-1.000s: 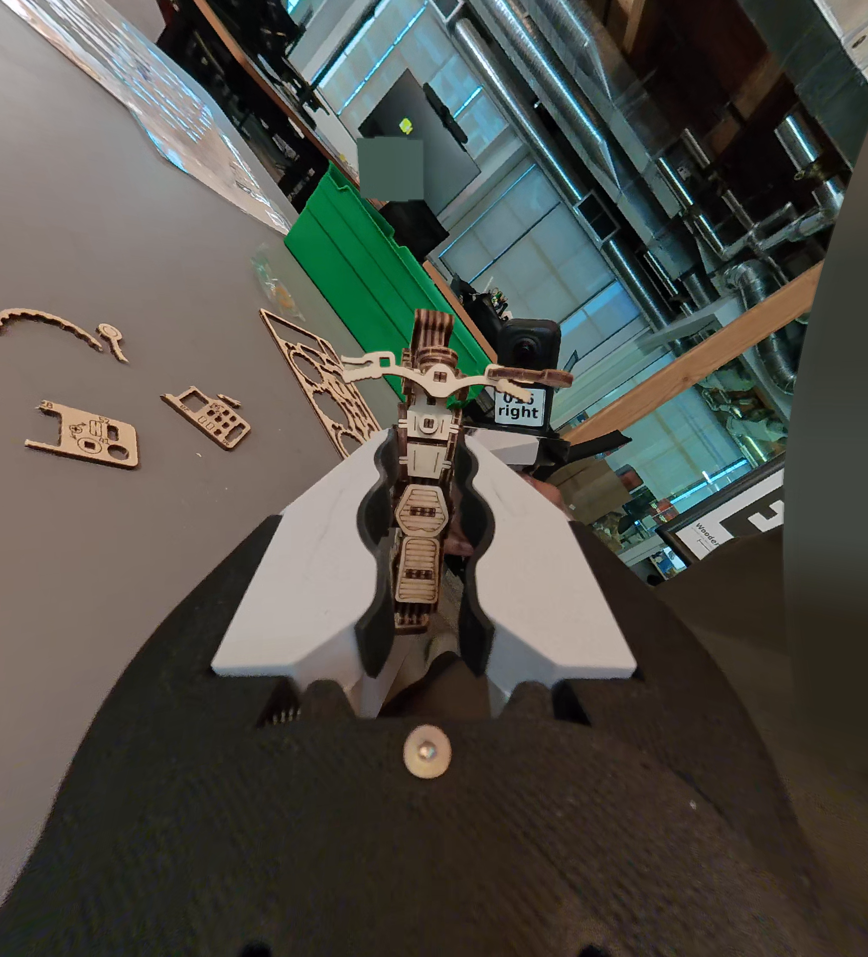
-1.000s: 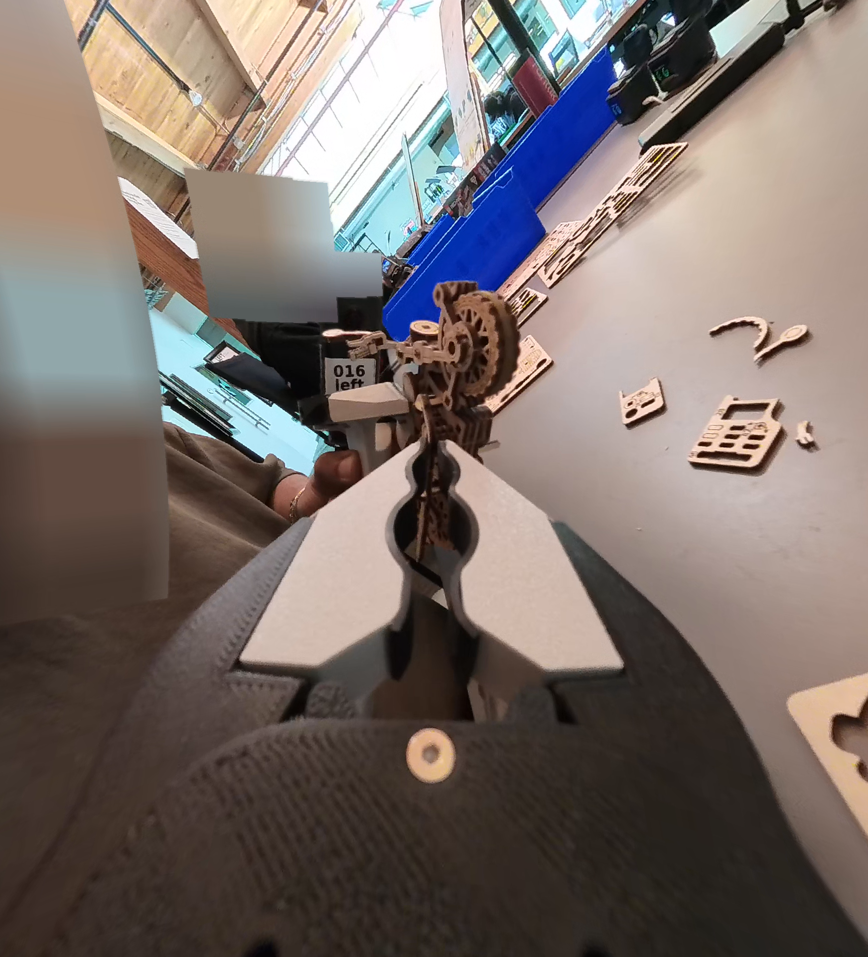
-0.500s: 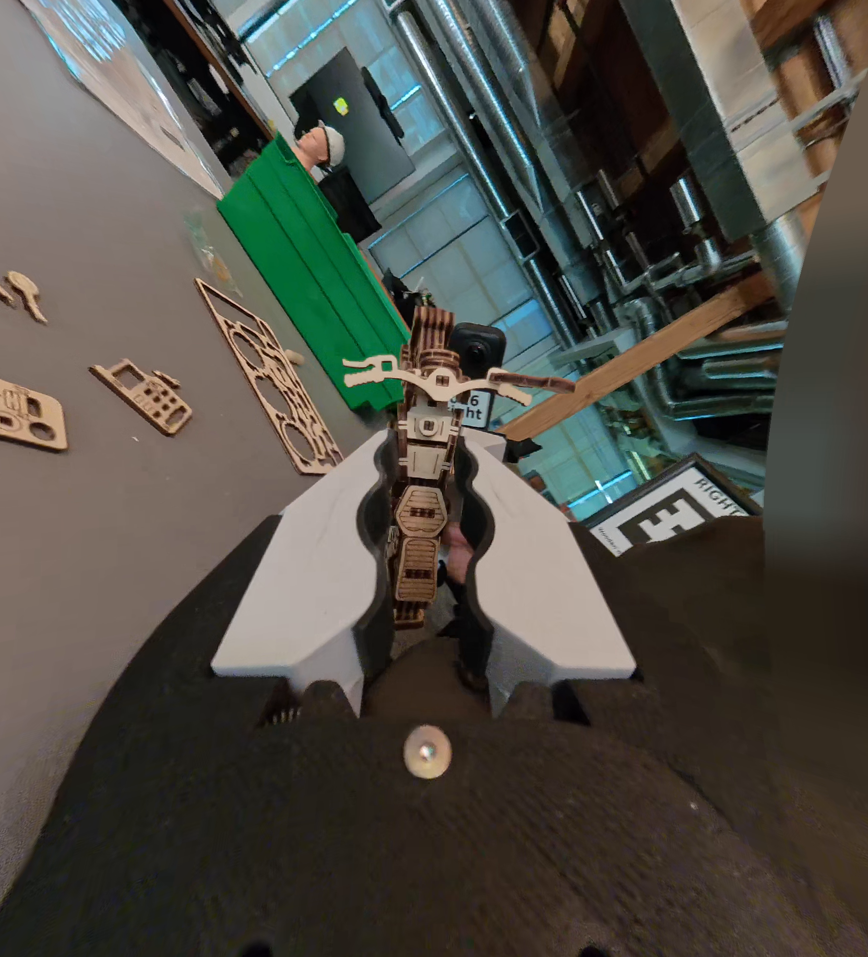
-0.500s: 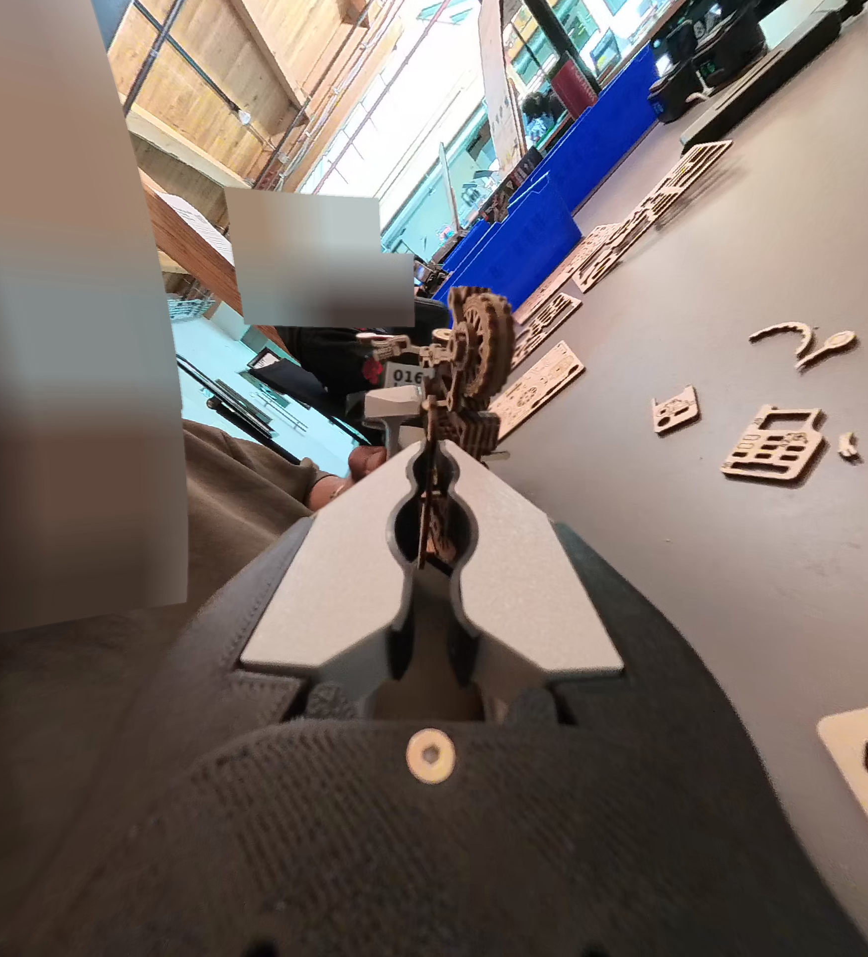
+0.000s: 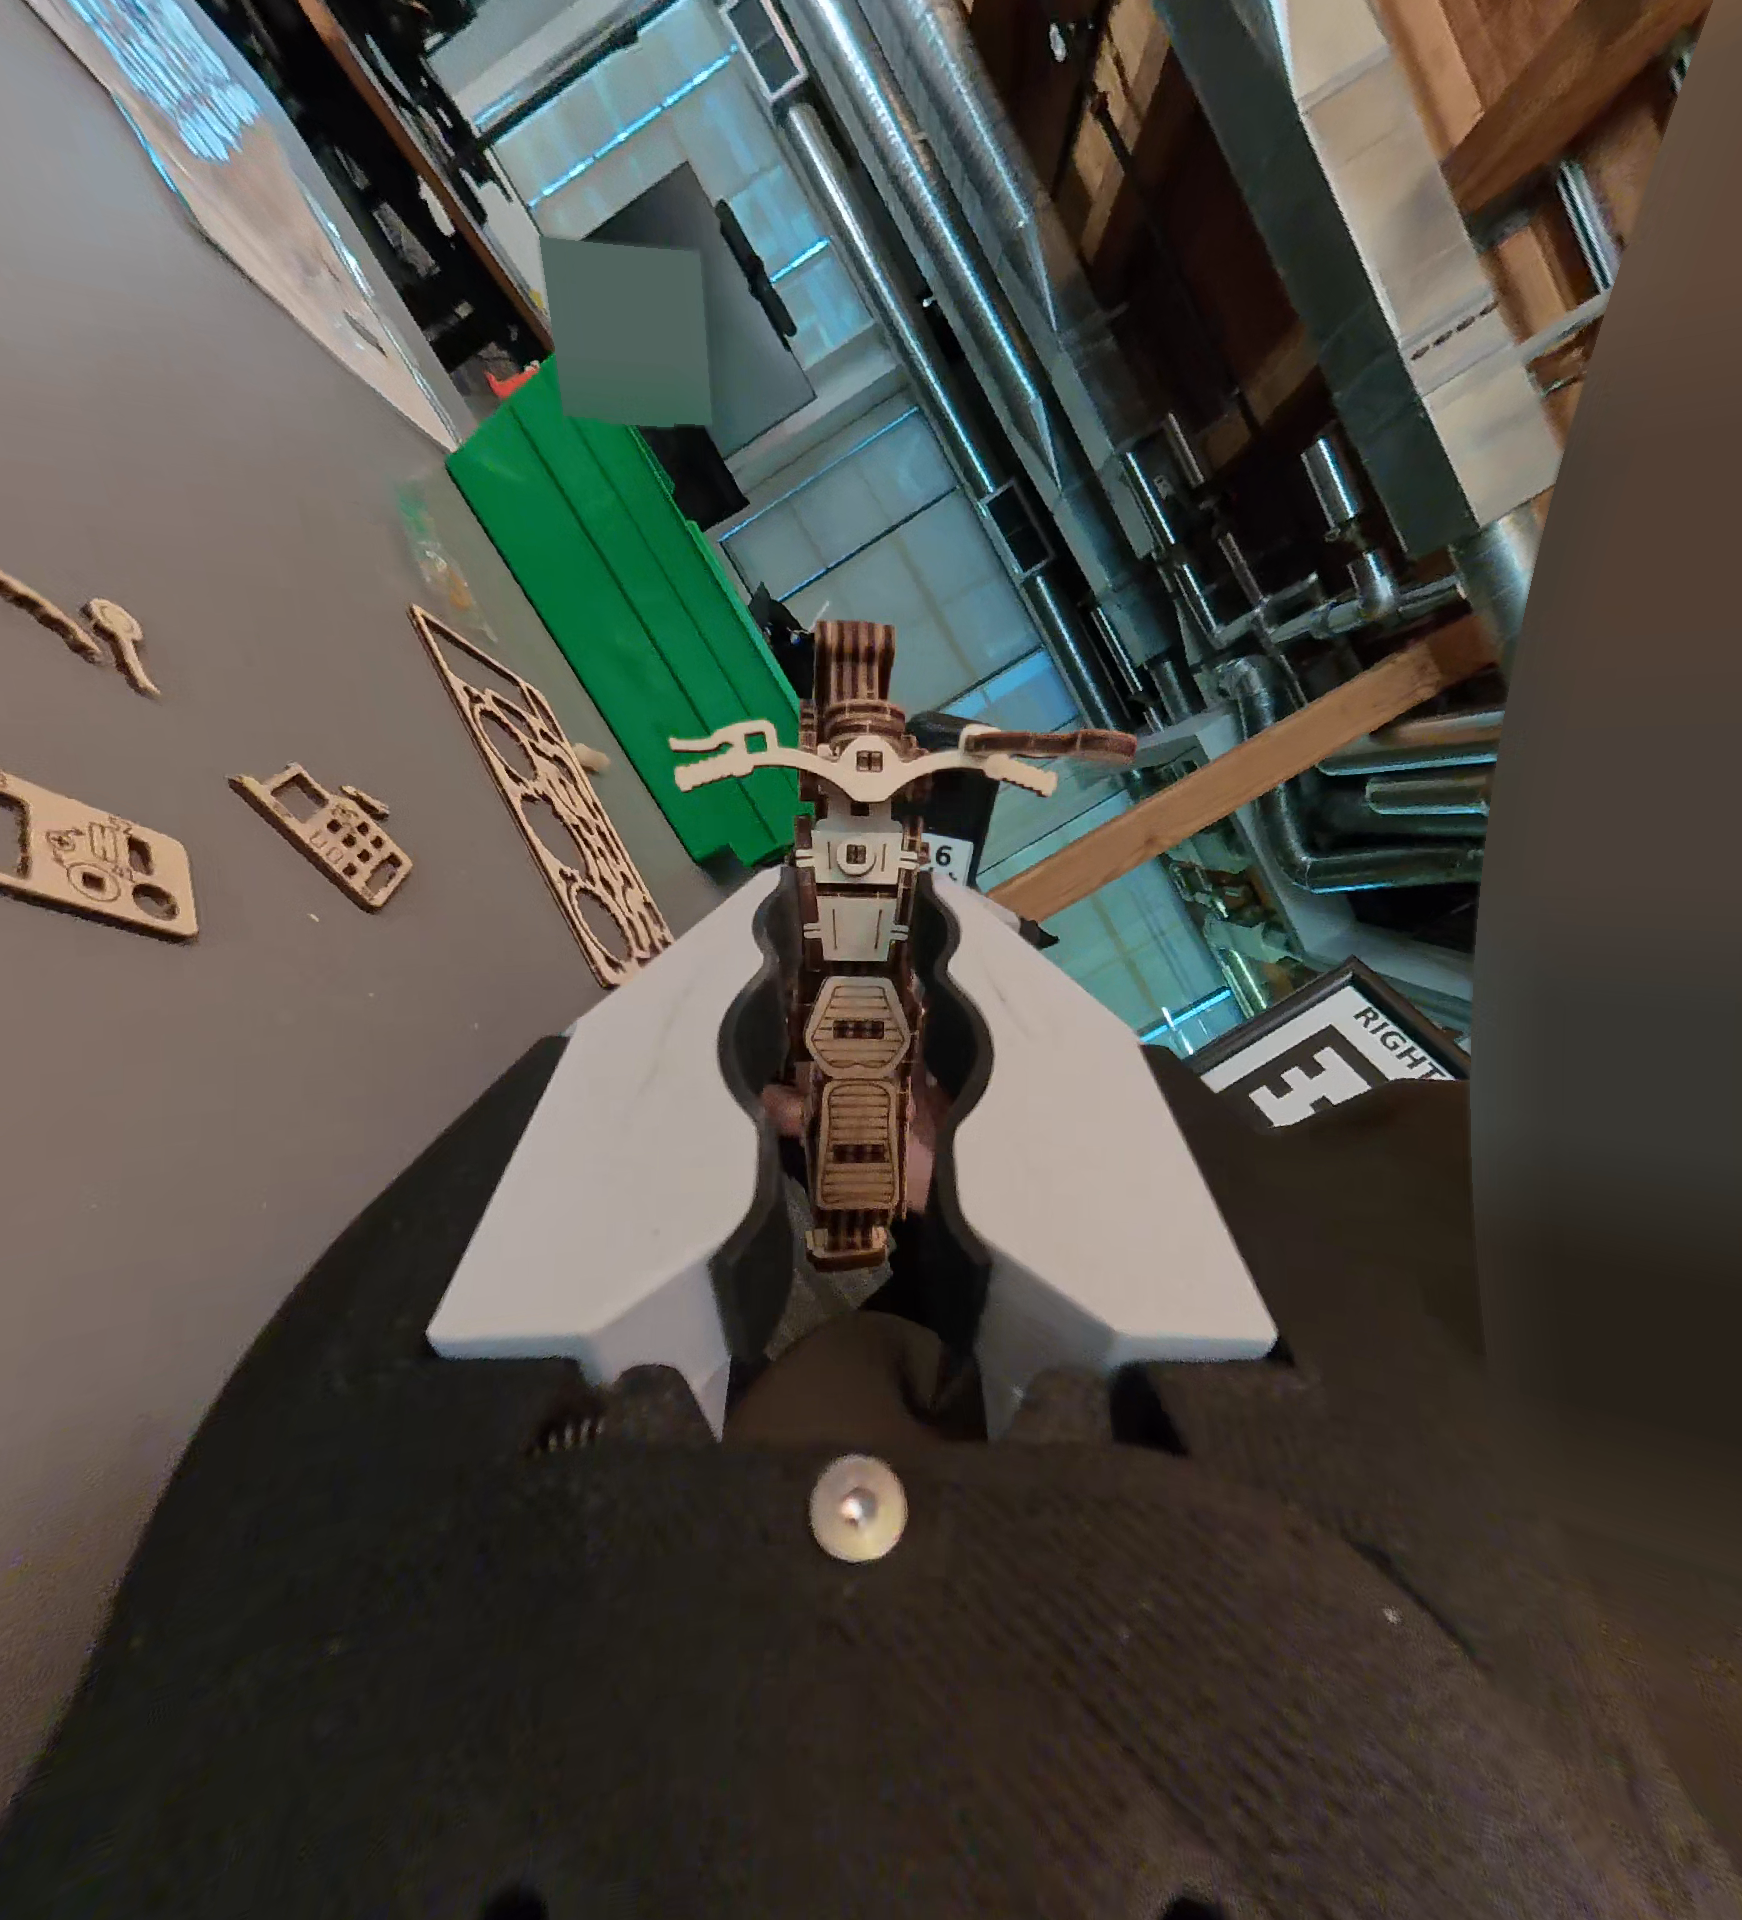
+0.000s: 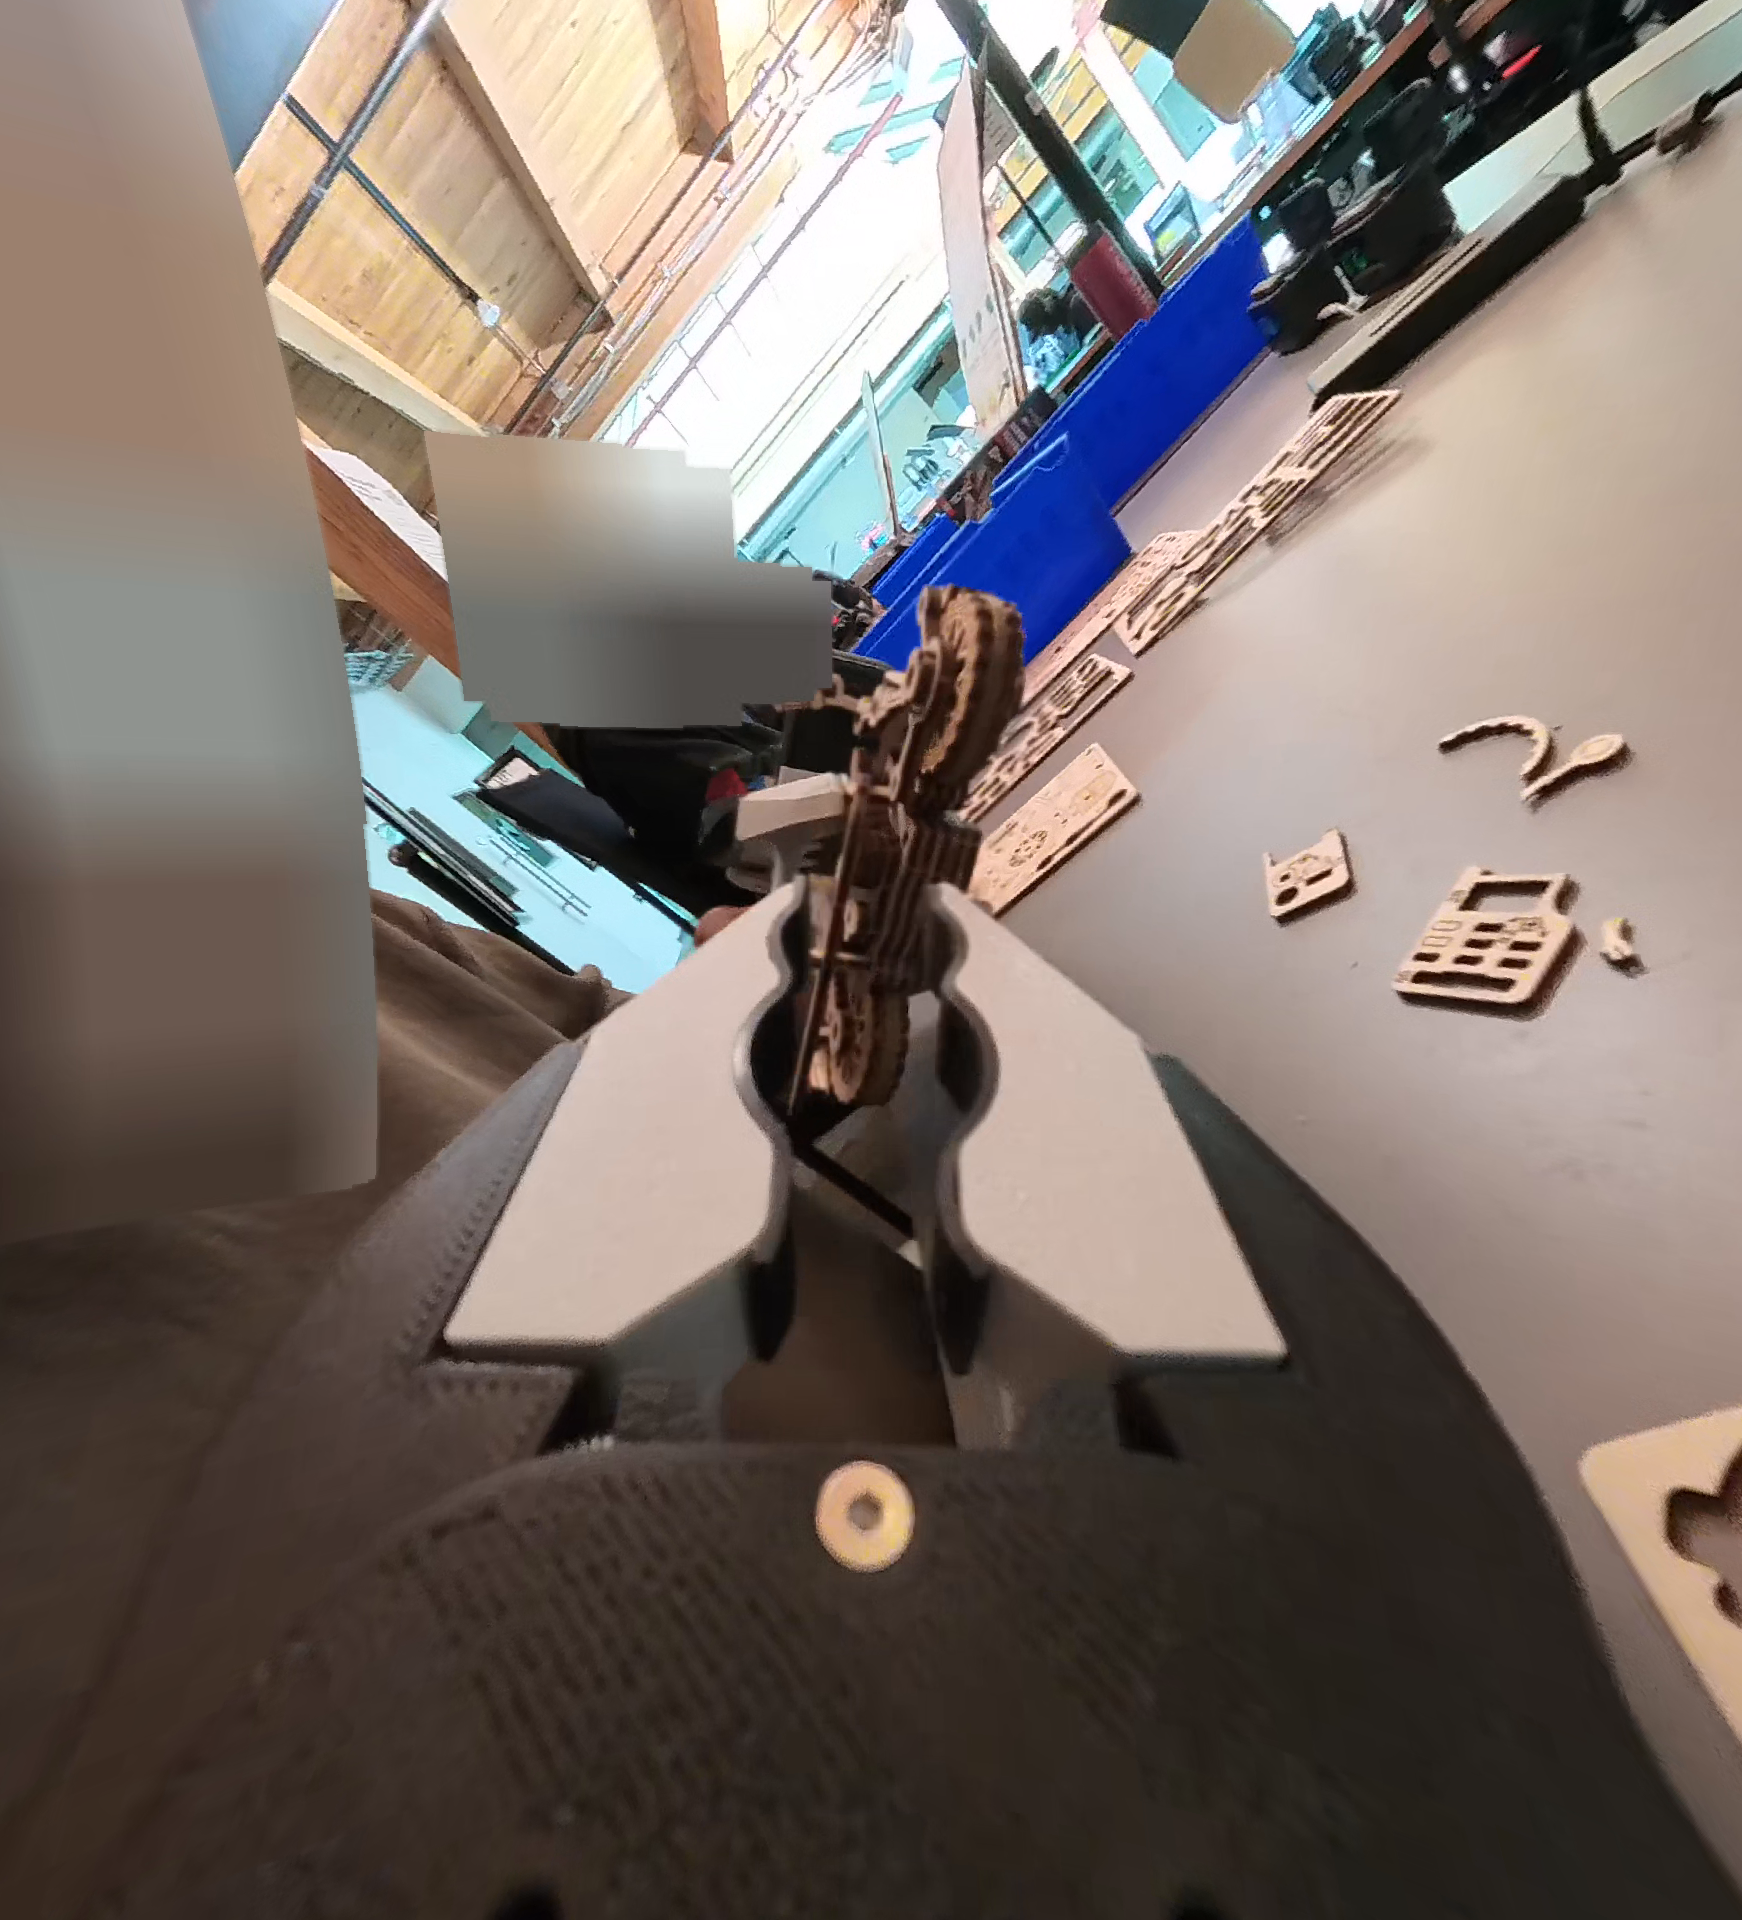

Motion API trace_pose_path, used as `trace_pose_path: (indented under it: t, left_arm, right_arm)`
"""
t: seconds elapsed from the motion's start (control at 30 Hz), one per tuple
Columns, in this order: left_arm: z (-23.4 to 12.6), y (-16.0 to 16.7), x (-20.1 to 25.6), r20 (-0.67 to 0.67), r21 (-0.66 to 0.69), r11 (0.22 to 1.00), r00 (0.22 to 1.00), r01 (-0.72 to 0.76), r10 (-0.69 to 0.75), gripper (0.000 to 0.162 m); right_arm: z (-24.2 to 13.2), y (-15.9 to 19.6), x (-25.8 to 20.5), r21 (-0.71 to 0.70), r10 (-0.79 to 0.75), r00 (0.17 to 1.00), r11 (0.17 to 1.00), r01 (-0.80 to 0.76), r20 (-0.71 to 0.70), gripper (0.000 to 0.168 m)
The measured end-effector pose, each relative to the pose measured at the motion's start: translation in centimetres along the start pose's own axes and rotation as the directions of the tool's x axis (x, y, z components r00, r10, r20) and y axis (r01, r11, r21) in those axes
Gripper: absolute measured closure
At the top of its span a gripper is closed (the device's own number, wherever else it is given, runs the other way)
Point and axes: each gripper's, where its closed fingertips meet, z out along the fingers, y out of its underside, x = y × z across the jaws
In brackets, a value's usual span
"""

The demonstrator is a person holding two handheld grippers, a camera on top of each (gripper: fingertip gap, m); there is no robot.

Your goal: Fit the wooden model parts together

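Observation:
The wooden motorcycle model (image 5: 856,1039) stands upright between my left gripper's (image 5: 859,904) grey fingers, which are shut on its body; handlebars and front wheel stick out past the tips. In the right wrist view the model (image 6: 950,686) is seen from the side, held by the left gripper's finger (image 6: 794,810). My right gripper (image 6: 867,904) has its jaws spread apart around the model's lower wheel. A thin dark part seen edge-on (image 6: 851,1179) lies between them. The right gripper (image 5: 945,857) peeks out behind the model in the left wrist view.
Loose wooden parts lie on the grey table: a slotted plate (image 5: 88,873), a grid piece (image 5: 327,831), a curved strip (image 5: 5,592), and an emptied sheet (image 5: 555,810). A green bin (image 5: 618,623) and a blue bin (image 6: 1012,551) stand at the edges. Another sheet (image 6: 1729,1538) lies near. My right fingertips sit around 4 cm from my left ones.
My right gripper's jaws, nearly closed on a thin part before, now stand wider around the model's wheel. The left gripper keeps its hold and has tilted slightly.

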Motion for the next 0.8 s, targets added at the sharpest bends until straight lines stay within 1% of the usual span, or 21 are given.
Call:
trace_pose_path:
  t: [0.07,0.1,0.2,0.3,0.43,0.5,0.63,0.8]
  left_arm:
    - [0.0,-0.2,-0.1,0.007,0.008,1.0,1.0,-0.007,0.007,0.143]
    - [-0.1,-0.1,-0.1,0.015,0.009,1.0,1.0,-0.014,0.014,0.143]
    - [-0.1,-0.2,-0.3,0.038,0.017,0.999,0.999,-0.033,0.032,0.143]
    - [0.0,-0.1,-0.2,0.046,0.015,0.998,0.998,-0.054,0.053,0.143]
    - [0.2,0.2,0.4,0.018,0.007,0.999,0.999,-0.047,0.047,0.143]
    - [0.2,0.2,0.5,0.004,0.007,0.999,0.999,-0.039,0.039,0.143]
    - [0.1,0.2,0.8,-0.021,0.004,1.0,1.0,-0.022,0.022,0.143]
    - [0.2,0.2,1.0,-0.039,-0.003,1.0,0.999,-0.015,0.015,0.143]
  right_arm:
    - [0.3,0.4,0.2,-0.016,-0.026,0.999,1.0,0.026,-0.034,0.134]
    - [0.6,0.7,0.3,-0.026,-0.035,0.998,0.999,0.034,-0.045,0.13]
    - [1.1,1.6,0.3,-0.068,-0.055,0.997,0.996,0.051,-0.058,0.128]
    - [1.5,2.3,0.4,-0.107,-0.074,0.995,0.992,0.066,-0.074,0.129]
    - [1.5,2.5,0.2,-0.107,-0.023,0.999,0.994,0.019,-0.037,0.135]
    - [1.6,2.5,-0.5,-0.106,-0.002,1.0,0.994,0.004,0.022,0.146]
    - [1.7,2.6,-0.8,-0.127,-0.011,0.999,0.992,0.015,0.03,0.147]
    - [1.5,2.6,-1.0,-0.141,0.022,0.999,0.99,-0.015,0.049,0.148]
